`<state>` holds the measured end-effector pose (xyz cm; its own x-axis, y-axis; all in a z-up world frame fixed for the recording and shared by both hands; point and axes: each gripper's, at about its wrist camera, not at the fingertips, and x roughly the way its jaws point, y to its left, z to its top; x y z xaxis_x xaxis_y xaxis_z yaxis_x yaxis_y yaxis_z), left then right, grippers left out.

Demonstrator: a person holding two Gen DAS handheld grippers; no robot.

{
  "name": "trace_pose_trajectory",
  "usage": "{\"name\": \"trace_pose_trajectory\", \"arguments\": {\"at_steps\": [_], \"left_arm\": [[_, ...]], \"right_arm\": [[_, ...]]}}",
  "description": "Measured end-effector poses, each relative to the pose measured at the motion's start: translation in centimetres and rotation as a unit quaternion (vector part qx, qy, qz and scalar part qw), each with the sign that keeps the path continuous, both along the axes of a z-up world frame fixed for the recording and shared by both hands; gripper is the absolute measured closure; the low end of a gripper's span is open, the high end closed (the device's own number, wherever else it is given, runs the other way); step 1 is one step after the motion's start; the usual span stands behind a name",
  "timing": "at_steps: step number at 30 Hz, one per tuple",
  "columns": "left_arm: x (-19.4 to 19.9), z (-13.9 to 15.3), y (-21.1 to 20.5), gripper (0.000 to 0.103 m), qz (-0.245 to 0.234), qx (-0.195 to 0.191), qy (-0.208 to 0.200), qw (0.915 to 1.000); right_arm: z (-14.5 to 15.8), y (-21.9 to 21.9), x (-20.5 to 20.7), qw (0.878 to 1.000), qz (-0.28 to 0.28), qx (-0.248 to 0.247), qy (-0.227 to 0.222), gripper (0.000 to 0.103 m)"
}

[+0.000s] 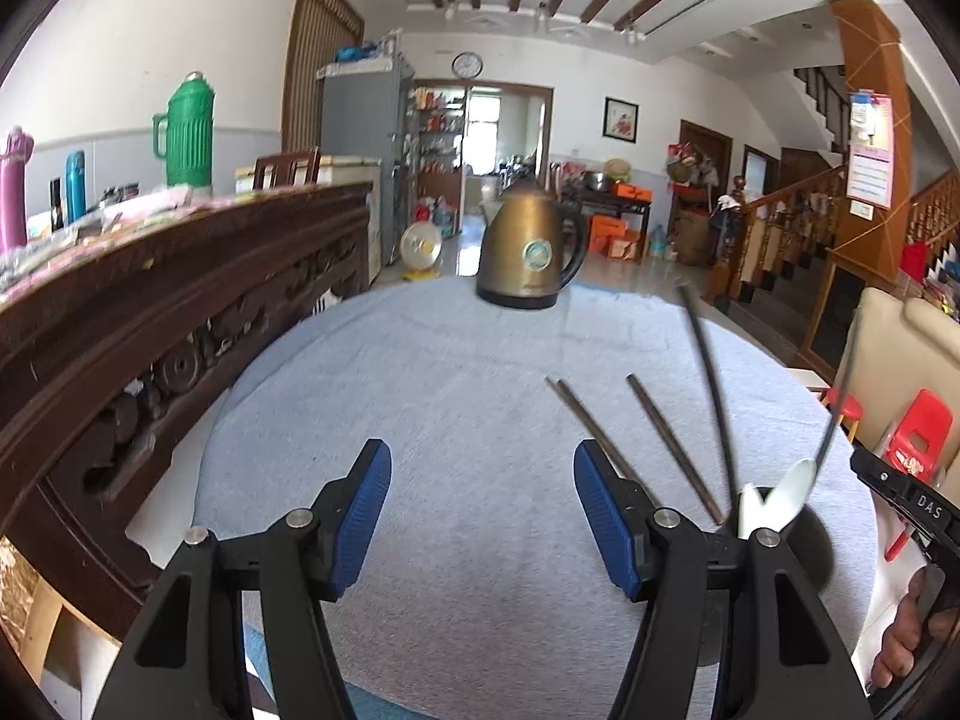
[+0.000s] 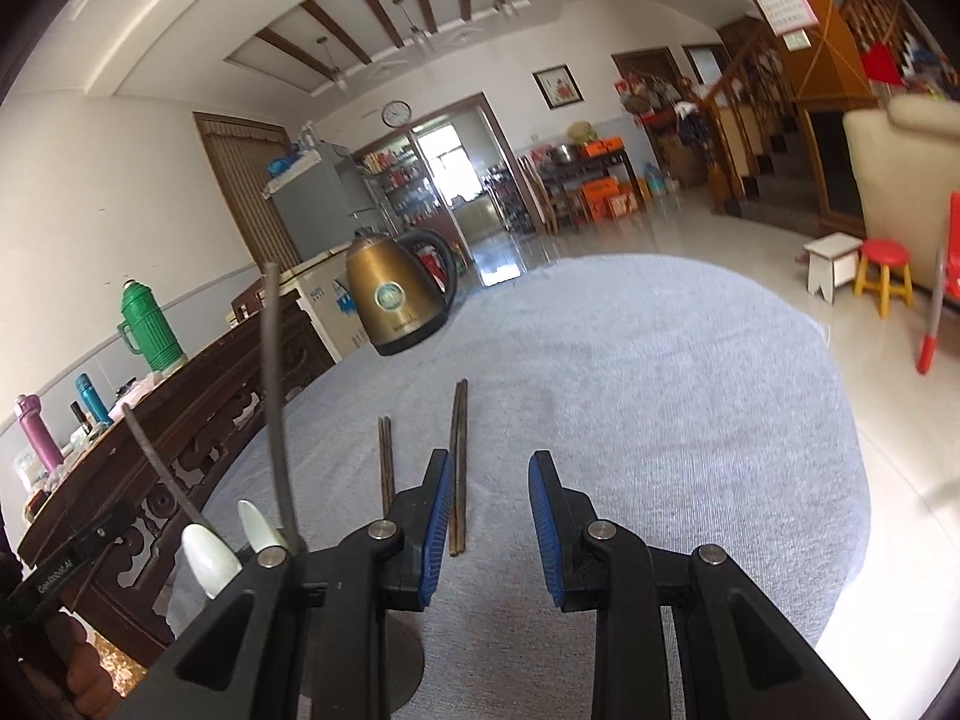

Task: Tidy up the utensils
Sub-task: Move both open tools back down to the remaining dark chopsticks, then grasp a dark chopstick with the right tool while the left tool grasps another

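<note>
On the grey cloth point(image 1: 420, 372) lie two chopstick pairs point(image 2: 459, 456), both hand-held grippers point(image 1: 483, 516) point(image 2: 489, 516) apart, empty

My left gripper point(image 1: 483, 516) open, nothing between pads, above grey cloth point(image 1: 456, 372). Brown chopsticks point(image 1: 672, 444) lie right of it. Brass kettle point(image 1: 531, 252) beyond.

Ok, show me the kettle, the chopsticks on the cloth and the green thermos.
kettle point(image 1: 528, 252): left wrist view, on its brass body.
chopsticks point(image 2: 461, 468): right wrist view, mid-length of the right pair.
green thermos point(image 1: 189, 132): left wrist view, on its ribbed body.
</note>
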<state>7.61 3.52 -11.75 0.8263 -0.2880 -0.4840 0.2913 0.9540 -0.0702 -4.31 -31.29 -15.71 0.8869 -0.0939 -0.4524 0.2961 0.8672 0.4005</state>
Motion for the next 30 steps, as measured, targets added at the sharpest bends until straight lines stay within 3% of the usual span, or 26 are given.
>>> {"name": "trace_pose_trajectory", "arguments": {"at_steps": [10,14,20,25,30], "left_arm": [[5.4,-2.6,-0.4,0.039,-0.018,0.007,0.078,0.9968],[9.2,-3.1,-1.7,0.039,-0.044,0.007,0.113,0.9926],[16.0,-3.5,-5.1,0.039,-0.07,-0.002,0.162,0.9844],[19.9,-4.4,-7.5,0.039,-0.071,-0.005,0.192,0.9787],[21.7,-4.7,-8.7,0.039,-0.075,0.002,0.194,0.9782]], "right_arm": [[-1.9,-2.2,3.9,0.996,0.037,0.062,0.059,0.074],[-2.6,-4.0,9.0,0.985,0.089,0.104,0.104,0.074],[-3.6,-5.4,18.4,0.968,0.147,0.128,0.156,0.074],[-5.2,-5.4,25.0,0.961,0.155,0.137,0.182,0.074],[-6.2,-4.9,28.1,0.959,0.164,0.127,0.195,0.075]]}}
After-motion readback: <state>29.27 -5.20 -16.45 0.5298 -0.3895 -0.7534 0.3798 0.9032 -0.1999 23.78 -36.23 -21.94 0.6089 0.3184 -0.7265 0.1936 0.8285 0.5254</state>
